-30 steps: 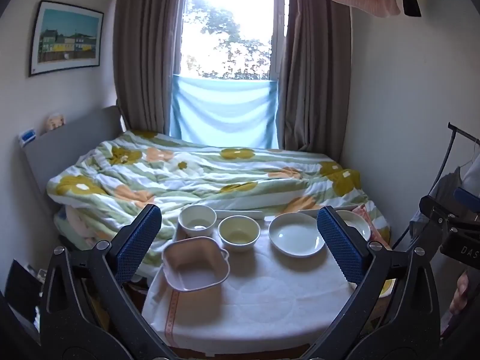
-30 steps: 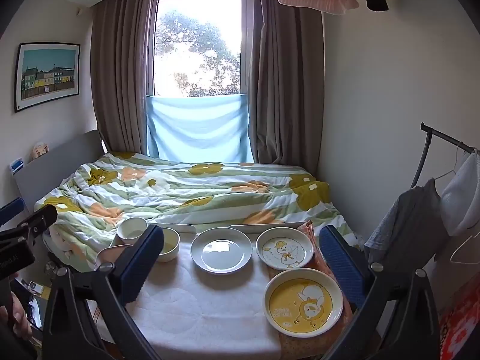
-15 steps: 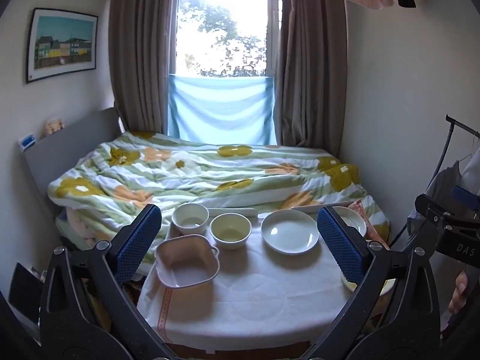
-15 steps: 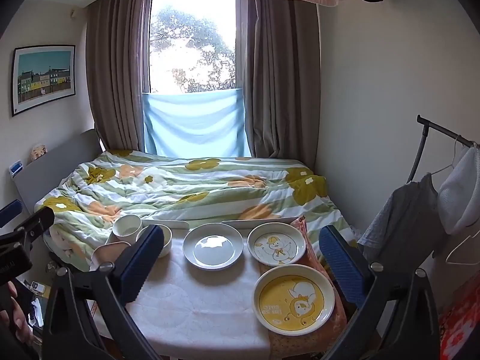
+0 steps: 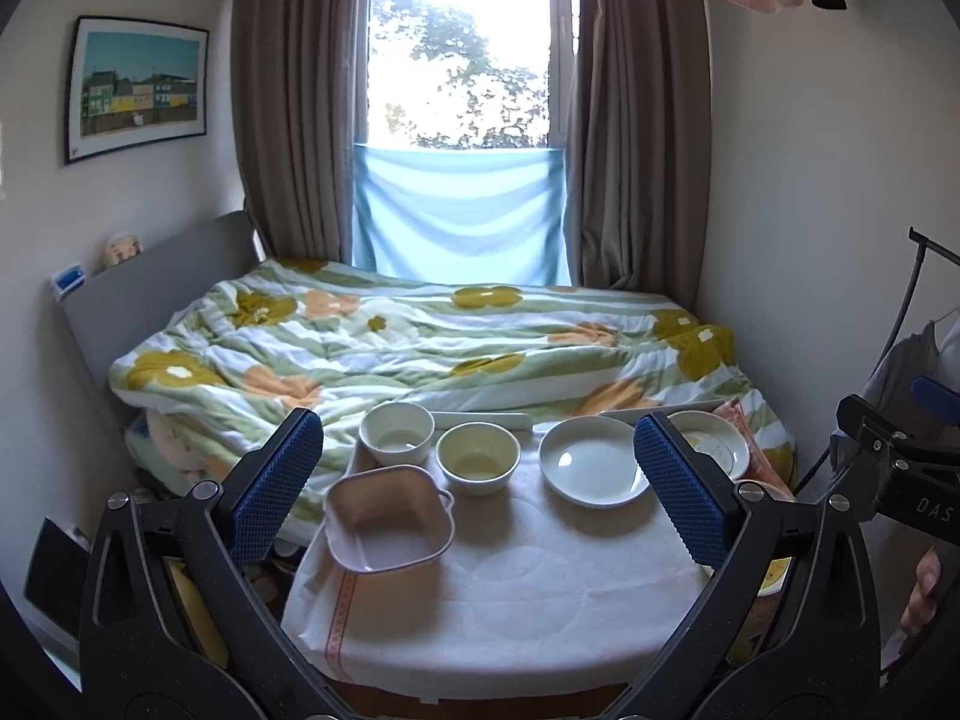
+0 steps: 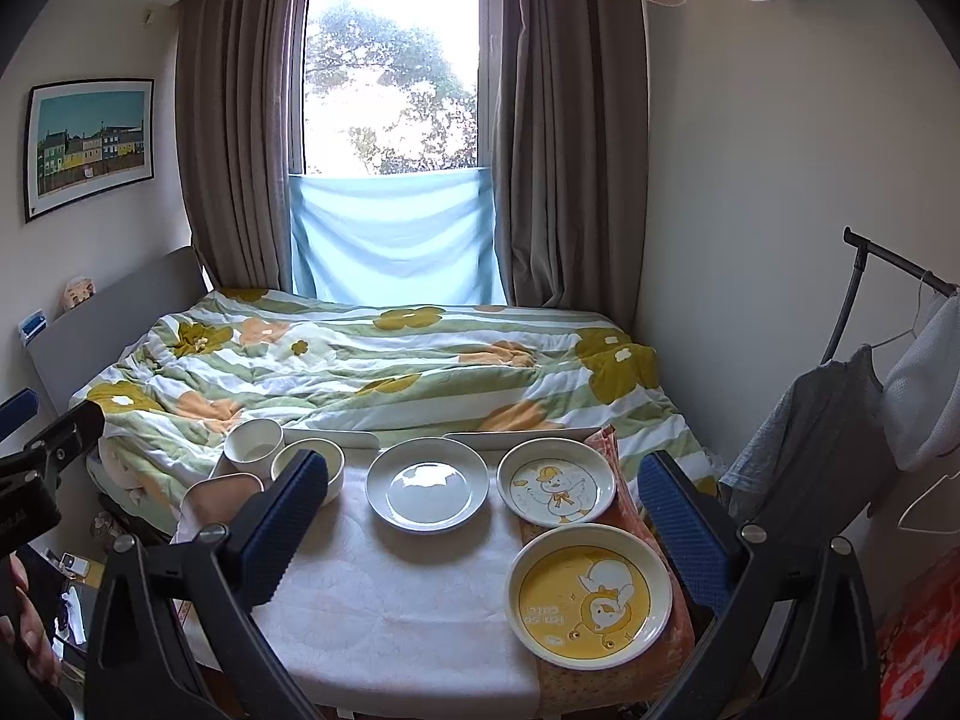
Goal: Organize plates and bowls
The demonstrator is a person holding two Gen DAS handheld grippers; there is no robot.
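- Floral quilt in green, white and mustard covers the bed beyond the small table draped in a white cloth; both views show them.
- Left gripper hangs above the near table edge, its blue-padded jaws spread wide and holding nothing.
- Right gripper hovers likewise, its jaws wide apart and empty.
- Round yellow plate with a cartoon duck sits on an orange patterned mat at the near right; only the right wrist view shows it whole.
- Plain white round plate lies mid-table, seen in both views.
- White plate with a duck drawing lies just right of it; the left view hides part of it behind a finger.
- Pink square dish with small handles sits at the near left, clear only in the left view.
- Cream bowl with a yellowish inside stands beside the white round bowl, behind the dish.
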